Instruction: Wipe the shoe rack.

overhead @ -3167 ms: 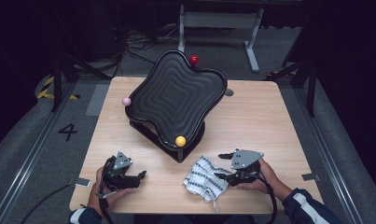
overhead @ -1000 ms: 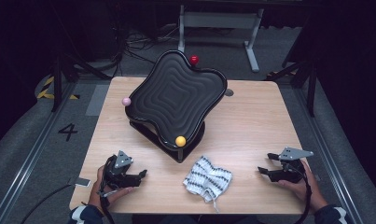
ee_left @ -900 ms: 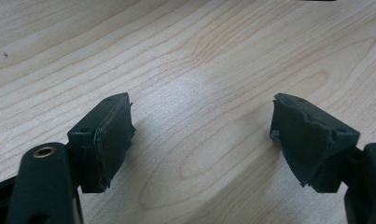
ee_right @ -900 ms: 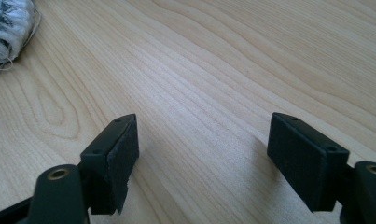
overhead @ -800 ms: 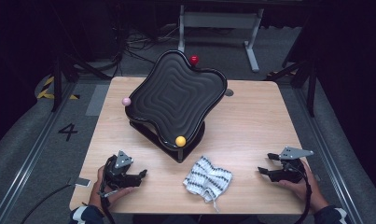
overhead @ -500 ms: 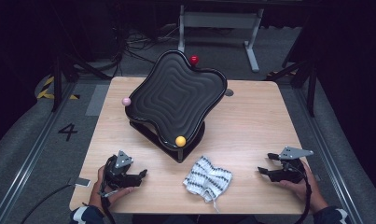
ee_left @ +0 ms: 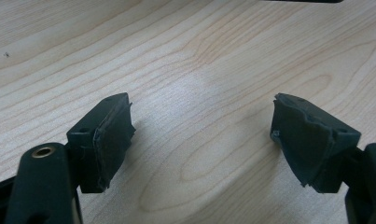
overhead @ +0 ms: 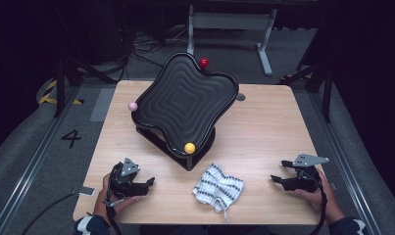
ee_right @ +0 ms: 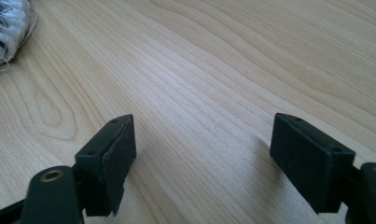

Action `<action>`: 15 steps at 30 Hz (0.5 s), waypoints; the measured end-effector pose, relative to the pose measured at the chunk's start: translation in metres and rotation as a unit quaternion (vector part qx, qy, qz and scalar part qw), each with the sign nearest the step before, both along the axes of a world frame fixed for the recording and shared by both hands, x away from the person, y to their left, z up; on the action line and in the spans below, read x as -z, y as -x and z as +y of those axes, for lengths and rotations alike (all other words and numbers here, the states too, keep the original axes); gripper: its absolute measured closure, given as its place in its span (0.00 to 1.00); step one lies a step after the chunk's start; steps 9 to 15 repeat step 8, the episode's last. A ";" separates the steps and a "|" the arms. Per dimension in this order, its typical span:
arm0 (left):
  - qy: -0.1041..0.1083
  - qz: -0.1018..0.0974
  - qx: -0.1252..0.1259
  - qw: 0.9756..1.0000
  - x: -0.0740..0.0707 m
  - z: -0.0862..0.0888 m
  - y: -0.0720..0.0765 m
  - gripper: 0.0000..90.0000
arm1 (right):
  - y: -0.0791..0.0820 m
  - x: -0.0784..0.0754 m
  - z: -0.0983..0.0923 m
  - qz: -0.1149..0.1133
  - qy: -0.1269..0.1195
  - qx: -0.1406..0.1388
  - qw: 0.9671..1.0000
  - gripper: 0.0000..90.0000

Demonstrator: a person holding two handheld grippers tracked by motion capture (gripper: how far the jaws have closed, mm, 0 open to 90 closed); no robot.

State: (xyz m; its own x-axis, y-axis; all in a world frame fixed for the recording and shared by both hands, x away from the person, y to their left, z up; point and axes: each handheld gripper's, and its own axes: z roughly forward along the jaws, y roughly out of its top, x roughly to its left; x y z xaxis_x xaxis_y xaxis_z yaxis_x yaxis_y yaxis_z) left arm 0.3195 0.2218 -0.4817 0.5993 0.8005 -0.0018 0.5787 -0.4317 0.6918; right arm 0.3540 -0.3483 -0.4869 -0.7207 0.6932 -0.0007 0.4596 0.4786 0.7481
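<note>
Our two grippers are all black. The left gripper (overhead: 147, 183) and right gripper (overhead: 278, 172) each carry a grey three-cornered plate, brass screws by the jaws, worn rubber pads (ee_left: 112, 135), trailing black cables. Dark sleeves with pale stripes.

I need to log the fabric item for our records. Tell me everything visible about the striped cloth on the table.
The striped cloth is a small, crumpled piece of white fabric with dark stripes, a loose thread trailing from its near edge. It lies on the wooden table near the front edge, between both grippers, touched by neither.
</note>
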 end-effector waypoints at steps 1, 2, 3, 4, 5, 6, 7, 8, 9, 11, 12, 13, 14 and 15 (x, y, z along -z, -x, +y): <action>0.001 0.000 -0.001 1.000 0.000 0.000 0.000 0.24 | 0.000 0.000 0.000 0.000 0.000 0.000 1.000 0.25; 0.000 0.000 0.000 1.000 0.000 0.000 0.000 0.24 | 0.000 0.000 0.000 0.000 0.000 0.000 1.000 0.25; -0.002 0.002 0.000 1.000 0.000 0.000 0.000 0.24 | 0.000 0.000 0.000 0.000 0.000 0.000 1.000 0.25; -0.001 0.001 -0.002 1.000 0.000 0.000 0.000 0.24 | 0.000 0.000 0.000 0.001 0.000 0.000 1.000 0.25; 0.000 0.002 -0.005 1.000 0.000 0.000 0.000 0.24 | 0.000 0.000 0.000 0.000 0.000 0.000 1.000 0.25; 0.000 0.002 -0.005 1.000 0.000 0.000 0.000 0.24 | 0.000 0.000 0.000 0.000 0.000 0.000 1.000 0.25; 0.000 0.001 -0.005 1.000 0.000 0.000 0.000 0.24 | 0.000 0.000 0.000 0.000 0.000 0.000 1.000 0.25; 0.000 0.002 -0.008 1.000 0.000 0.000 0.000 0.24 | 0.000 0.000 0.000 -0.001 0.000 0.000 1.000 0.25; 0.000 0.002 -0.008 1.000 0.000 0.000 0.000 0.24 | 0.000 0.000 0.000 -0.001 0.000 0.000 1.000 0.25; 0.000 0.002 -0.008 1.000 0.000 0.000 0.000 0.24 | 0.000 0.000 0.000 -0.001 0.000 0.000 1.000 0.25; 0.000 0.002 -0.008 1.000 0.000 0.000 0.000 0.24 | 0.000 0.000 0.000 -0.001 0.000 0.000 1.000 0.25; 0.000 0.002 -0.008 1.000 0.000 0.000 0.000 0.24 | 0.000 0.000 0.000 -0.001 0.000 0.000 1.000 0.25; 0.000 0.002 -0.008 1.000 0.000 0.000 0.000 0.24 | 0.000 0.000 0.000 -0.001 0.000 0.000 1.000 0.25; 0.000 0.002 -0.008 1.000 0.000 0.000 0.000 0.24 | 0.000 0.000 0.000 -0.001 0.000 0.000 1.000 0.25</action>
